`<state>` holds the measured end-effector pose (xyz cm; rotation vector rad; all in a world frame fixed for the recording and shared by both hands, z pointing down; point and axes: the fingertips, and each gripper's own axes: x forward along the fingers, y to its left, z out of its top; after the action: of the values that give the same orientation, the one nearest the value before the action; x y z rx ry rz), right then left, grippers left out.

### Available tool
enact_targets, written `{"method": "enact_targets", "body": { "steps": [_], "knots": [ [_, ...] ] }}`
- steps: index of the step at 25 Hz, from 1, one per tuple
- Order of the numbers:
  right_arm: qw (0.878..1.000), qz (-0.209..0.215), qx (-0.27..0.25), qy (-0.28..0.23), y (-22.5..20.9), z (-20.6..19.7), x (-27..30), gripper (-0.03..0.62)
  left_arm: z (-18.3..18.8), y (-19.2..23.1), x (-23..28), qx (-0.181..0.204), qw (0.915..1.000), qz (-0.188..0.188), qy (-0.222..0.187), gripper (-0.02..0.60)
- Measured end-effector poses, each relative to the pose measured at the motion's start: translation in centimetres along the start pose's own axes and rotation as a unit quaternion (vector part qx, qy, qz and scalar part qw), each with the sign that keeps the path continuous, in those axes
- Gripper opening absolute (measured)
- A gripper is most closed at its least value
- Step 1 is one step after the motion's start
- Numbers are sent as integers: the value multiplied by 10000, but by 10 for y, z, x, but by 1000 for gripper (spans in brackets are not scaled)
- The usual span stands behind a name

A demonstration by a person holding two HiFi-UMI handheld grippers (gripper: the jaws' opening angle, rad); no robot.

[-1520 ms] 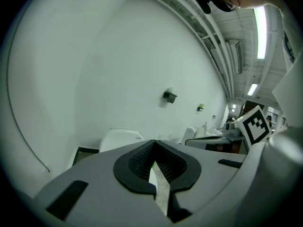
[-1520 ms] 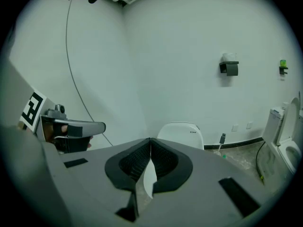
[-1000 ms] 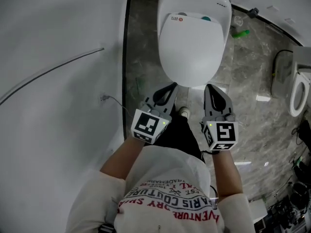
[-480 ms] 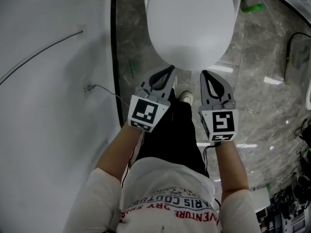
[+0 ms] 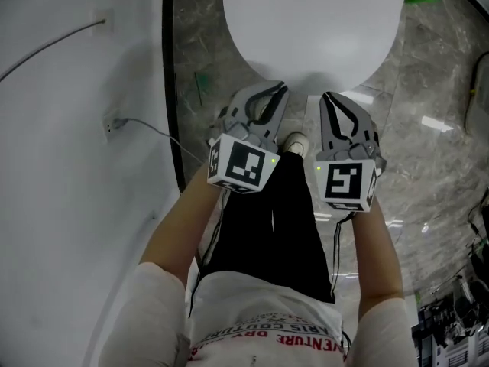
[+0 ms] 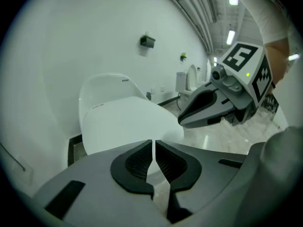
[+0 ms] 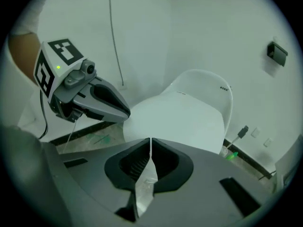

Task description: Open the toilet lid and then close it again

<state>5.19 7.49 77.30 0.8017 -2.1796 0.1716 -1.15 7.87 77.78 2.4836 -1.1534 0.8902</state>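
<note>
Now, toilet lid [image 5: 313, 21]: down flat on the bowl, filling the top middle of your head view. In both gripper views it lies just beyond the tips, front edge nearest you.
Left gripper [image 5: 269, 92]: your jaws are pressed together with only a hairline between the pads and nothing in them. Its tips sit at the lid's front edge, left of centre.
Right gripper [image 5: 330, 99]: jaws likewise together and empty, tips at the front edge just right of centre.
Contact: from above you cannot tell whether either tip touches the lid. The gripper views show the rim a little ahead of the pads.
Change since a second ago: you have brought both grippers lower and closer to the rim. The lid looks larger, and its rear end and the toilet's back have slid off the top of the frame. It was down then and is down now, and the jaws were shut throughout.
Marker cubes: left cube [image 5: 243, 164] and right cube [image 5: 348, 183] face up, side by side at mid frame.
Floor [image 5: 435, 128]: grey marbled tile at the right.
Shoe [image 5: 294, 142]: between the two grippers, below the rim.
</note>
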Motion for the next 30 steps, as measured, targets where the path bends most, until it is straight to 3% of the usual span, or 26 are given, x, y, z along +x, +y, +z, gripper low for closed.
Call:
{"method": "enact_targets", "body": {
  "steps": [5,9,15,18,30],
  "knots": [
    [9947,-3,-1026,102,16,-29,19,17,-33,-14,16,1279,9912,-78,346,58],
    [9841,-143,-1767,66,22,-38,26,17,-45,-18,24,2263,9729,-52,467,91],
    [9563,-293,-2908,117,29,-51,32,23,-54,-32,36,3387,9385,215,627,160],
    [9514,-167,-3063,263,32,-59,37,106,-53,-34,41,3582,9312,318,600,161],
    [9283,-521,-3657,418,25,-63,42,106,-56,-29,46,3777,9219,613,605,160]
  ]
}}
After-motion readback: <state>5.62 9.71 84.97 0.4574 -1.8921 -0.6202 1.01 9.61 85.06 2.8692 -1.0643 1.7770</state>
